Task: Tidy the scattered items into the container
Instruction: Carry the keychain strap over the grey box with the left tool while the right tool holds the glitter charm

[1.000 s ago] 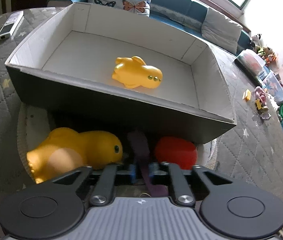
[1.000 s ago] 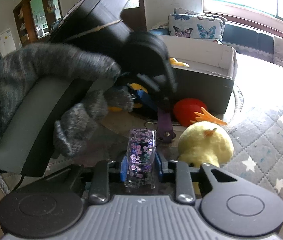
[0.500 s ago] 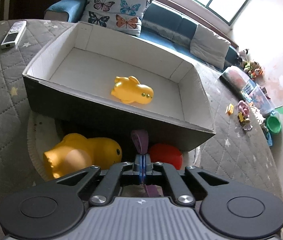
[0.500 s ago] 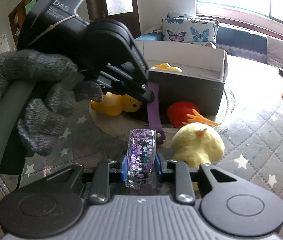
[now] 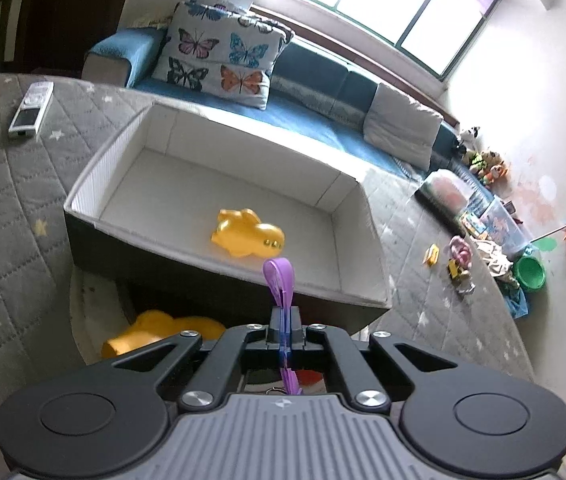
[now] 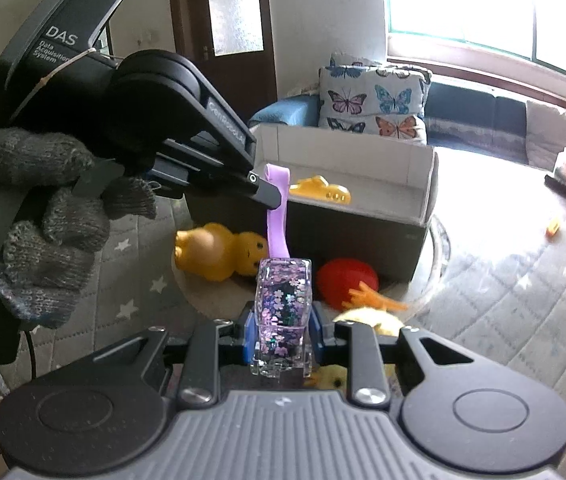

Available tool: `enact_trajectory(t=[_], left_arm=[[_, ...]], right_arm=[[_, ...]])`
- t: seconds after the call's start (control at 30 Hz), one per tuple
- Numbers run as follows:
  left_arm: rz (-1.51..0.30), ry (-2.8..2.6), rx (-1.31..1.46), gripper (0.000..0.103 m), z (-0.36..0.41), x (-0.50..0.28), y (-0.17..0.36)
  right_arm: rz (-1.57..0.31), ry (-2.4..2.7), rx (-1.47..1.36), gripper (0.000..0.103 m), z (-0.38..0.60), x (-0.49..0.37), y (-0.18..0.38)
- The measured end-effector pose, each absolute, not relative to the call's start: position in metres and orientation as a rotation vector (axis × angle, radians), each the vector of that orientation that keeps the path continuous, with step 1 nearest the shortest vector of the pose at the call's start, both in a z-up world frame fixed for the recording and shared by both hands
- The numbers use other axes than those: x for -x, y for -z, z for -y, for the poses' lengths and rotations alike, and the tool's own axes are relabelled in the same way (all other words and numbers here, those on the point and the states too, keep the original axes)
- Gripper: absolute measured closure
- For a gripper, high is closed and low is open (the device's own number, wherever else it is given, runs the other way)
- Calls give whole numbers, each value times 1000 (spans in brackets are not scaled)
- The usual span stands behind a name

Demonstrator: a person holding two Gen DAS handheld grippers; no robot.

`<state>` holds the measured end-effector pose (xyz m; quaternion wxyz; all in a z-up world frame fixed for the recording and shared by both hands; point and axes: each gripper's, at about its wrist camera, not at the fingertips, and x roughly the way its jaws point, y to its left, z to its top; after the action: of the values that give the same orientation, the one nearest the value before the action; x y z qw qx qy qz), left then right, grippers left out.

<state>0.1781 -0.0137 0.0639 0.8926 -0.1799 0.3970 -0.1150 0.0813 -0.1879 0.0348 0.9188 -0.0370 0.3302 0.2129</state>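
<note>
1. Container (image 5: 219, 184), a shallow box with white inside and dark outer walls, lies straight ahead of both grippers and below them, its long axis running across the left wrist view; one yellow toy (image 5: 247, 233) already sits on its floor.
2. The left gripper (image 5: 283, 320) has its jaws pressed together on a purple strap (image 5: 279, 276), held upright with its loop over the near wall.
3. The right gripper (image 6: 281, 328) pinches a clear glitter block (image 6: 283, 300) and, by my reading, sits farther back from the box.
4. The left looks nearer, so a short forward carry over the rim should suffice.
5. A yellow duck (image 6: 219, 250), red ball (image 6: 347, 280) and plush chick (image 6: 367, 316) lie outside, just before the near wall.
</note>
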Motion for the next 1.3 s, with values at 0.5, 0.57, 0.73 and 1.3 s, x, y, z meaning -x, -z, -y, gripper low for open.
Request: enact_trajectory(t=[0.5, 0.57, 0.73, 1.3], left_arm=[[-731, 222, 374, 102, 1, -186, -101], [-719, 219, 375, 102, -1, -189, -105], [-698, 209, 375, 102, -6, -199, -114], [-678, 155, 373, 102, -18, -254, -124]], right_arm=[[-610, -449, 109, 78, 178, -107, -66], [-601, -450, 113, 78, 177, -111, -71], [-580, -450, 129, 78, 176, -123, -80], [-572, -466, 144, 78, 174, -185, -85]])
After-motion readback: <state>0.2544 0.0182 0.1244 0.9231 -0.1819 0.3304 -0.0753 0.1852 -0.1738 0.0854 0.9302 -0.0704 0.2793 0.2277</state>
